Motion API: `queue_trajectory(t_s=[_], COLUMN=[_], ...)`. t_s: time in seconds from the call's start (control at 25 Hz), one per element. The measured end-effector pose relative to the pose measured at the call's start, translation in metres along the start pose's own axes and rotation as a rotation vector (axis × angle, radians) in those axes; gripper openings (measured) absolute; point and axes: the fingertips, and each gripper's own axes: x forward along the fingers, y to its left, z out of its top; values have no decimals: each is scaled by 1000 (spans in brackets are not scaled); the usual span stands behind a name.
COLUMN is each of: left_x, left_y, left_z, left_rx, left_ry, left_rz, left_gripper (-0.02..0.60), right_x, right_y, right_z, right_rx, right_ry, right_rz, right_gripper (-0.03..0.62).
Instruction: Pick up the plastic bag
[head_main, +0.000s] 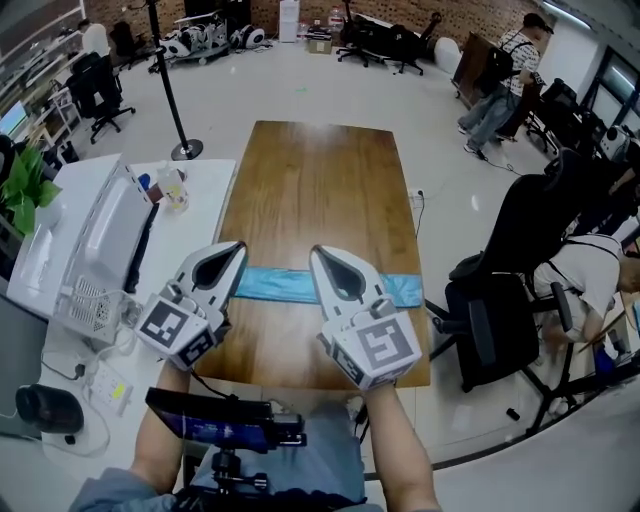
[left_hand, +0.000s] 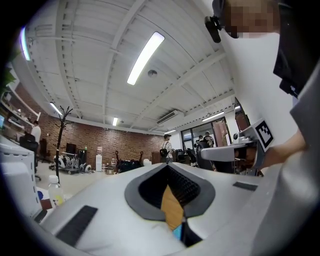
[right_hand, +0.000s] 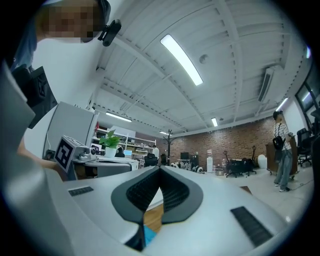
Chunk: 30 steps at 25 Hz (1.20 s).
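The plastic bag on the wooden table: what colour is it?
Light blue. The head view shows the plastic bag best, stretched across the table.

I see a wooden table (head_main: 320, 180), a white desk (head_main: 205, 215) bearing a white machine (head_main: 100, 235) just beside its left edge, 1 black chair (head_main: 492, 322) at its right, and a coat stand (head_main: 166, 85) beyond.

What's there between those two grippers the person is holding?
In the head view, a stretch of the blue bag on the wooden table shows between the left gripper and the right gripper; nothing else.
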Motion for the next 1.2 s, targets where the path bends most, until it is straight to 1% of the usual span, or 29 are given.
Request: queue_trajectory(t_s=[0.24, 0.44, 0.64, 0.8, 0.92, 1.08, 1.2], left_x=[-3, 1, -4, 0, 0, 1, 1], left_y=[-4, -19, -2, -14, -11, -11, -16], left_z=[-20, -13, -16, -13, -14, -11, -8], left_rx=[2, -20, -32, -25, -21, -13, -17], left_ry=[-9, 21, -9, 2, -7, -17, -5], left_rz=[3, -32, 19, -10, -3, -1, -6], left_gripper=[9, 9, 9, 9, 9, 9, 9], right_x=[-2, 5, 7, 3, 0, 0, -1], right_y=[5, 11, 15, 16, 20, 12, 20], right_z=[-22, -30, -28, -29, -32, -27, -31], right_rx=[41, 40, 30, 6, 14, 2, 8], right_ry=[15, 19, 22, 21, 54, 33, 57], right_rz=[-8, 7, -5, 7, 28, -10, 25], right_gripper=[0, 0, 0, 0, 0, 0, 0])
